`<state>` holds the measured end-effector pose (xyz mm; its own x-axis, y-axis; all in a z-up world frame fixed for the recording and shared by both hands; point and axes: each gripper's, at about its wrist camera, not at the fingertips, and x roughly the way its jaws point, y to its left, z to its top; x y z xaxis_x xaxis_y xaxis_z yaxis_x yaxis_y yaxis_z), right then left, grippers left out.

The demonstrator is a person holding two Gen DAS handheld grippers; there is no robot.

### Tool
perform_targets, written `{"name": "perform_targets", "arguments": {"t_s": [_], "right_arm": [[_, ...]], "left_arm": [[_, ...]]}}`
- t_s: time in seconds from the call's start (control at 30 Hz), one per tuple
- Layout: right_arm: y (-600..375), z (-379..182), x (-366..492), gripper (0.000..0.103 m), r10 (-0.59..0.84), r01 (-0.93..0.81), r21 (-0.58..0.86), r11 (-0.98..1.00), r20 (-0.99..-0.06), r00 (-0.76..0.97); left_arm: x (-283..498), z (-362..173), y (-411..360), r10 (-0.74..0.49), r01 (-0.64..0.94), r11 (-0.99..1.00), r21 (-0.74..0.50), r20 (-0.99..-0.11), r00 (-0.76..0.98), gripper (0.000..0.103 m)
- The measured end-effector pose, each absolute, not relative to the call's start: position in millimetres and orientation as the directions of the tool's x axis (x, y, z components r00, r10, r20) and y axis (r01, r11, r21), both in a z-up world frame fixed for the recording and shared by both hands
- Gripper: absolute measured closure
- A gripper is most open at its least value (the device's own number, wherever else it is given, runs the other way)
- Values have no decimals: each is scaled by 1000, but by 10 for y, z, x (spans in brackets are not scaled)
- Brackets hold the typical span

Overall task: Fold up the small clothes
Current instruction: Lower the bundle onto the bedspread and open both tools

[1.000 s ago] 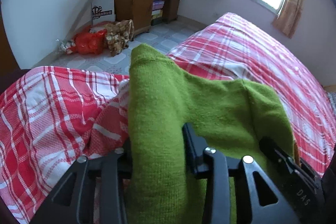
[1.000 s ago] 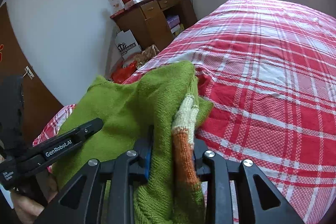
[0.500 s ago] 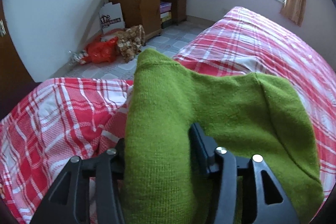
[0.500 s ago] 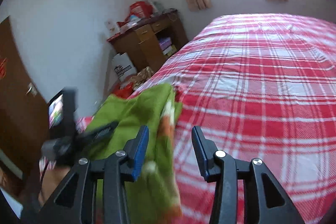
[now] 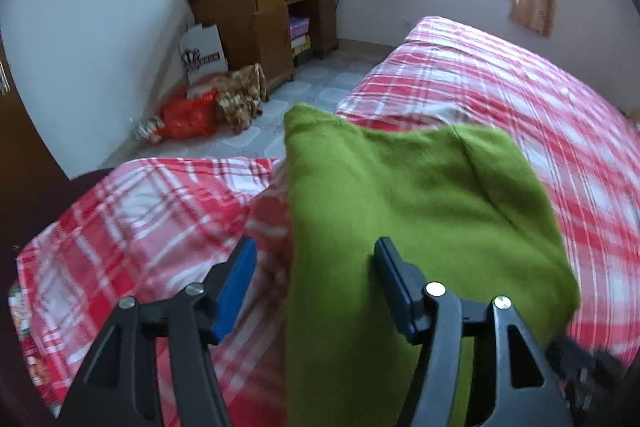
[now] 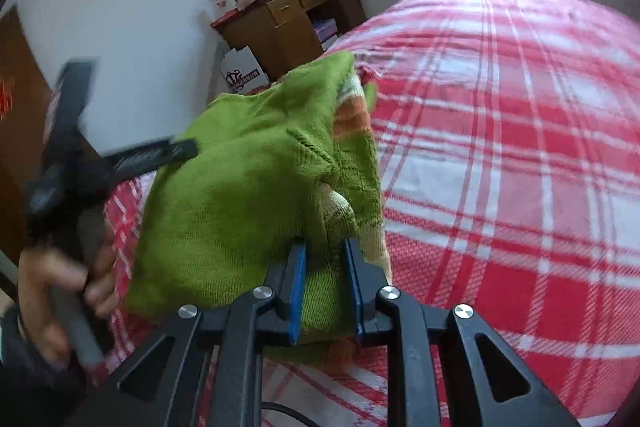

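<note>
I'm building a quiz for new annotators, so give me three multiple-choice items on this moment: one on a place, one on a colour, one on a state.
1. Where does the green sweater lie?
A. on the floor
B. on the plaid bed
C. on the desk

2. What colour are the stripes showing at the sweater's folded edge in the right wrist view?
A. orange and cream
B. blue and black
C. purple

3. How is the left tool?
A. open
B. shut on the sweater
C. out of view

Key: 1 B, the knit rests on the red checked cover. 2 A, those bands peek out. 3 A, its pads stand wide apart, while the right tool pinches the knit.
</note>
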<state>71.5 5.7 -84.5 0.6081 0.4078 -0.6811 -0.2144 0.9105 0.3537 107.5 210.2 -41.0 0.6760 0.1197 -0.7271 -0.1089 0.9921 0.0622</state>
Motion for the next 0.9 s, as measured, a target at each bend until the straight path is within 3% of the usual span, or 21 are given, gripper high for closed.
{"name": "perform_targets", "arguments": {"t_s": [0.3, 0.4, 0.5, 0.53, 0.57, 0.6, 0.67, 0.9], "right_arm": [[89, -805, 566, 83, 357, -222, 279, 934, -720, 596], [3, -634, 315, 83, 384, -210, 328, 921, -672, 634], [-37, -453, 20, 81, 348, -189, 307, 933, -627, 697], [-37, -410, -47, 79, 334, -185, 293, 938, -622, 709], [-38, -365, -133, 70, 313, -178, 271, 946, -619, 720], [-39, -325, -205, 56, 294, -170, 253, 952, -615, 731], [-67, -242, -359, 37, 274, -161, 237, 958, -590, 759], [-178, -88, -739, 36, 224, -128, 206, 970, -557, 800]], "left_arm": [[437, -470, 1854, 209, -83, 974, 212, -689, 694, 32], [279, -441, 1833, 205, -76, 974, 214, -684, 700, 32], [121, -404, 1795, 203, -83, 975, 205, -687, 698, 22], [87, -392, 1790, 197, -79, 977, 200, -684, 703, 20], [35, -375, 1768, 190, -72, 978, 198, -680, 708, 19], [-15, -357, 1752, 187, -68, 978, 198, -678, 711, 15], [-129, -324, 1693, 179, -60, 979, 196, -669, 721, 8], [-436, -238, 1547, 173, -55, 979, 197, -653, 737, 2]]}}
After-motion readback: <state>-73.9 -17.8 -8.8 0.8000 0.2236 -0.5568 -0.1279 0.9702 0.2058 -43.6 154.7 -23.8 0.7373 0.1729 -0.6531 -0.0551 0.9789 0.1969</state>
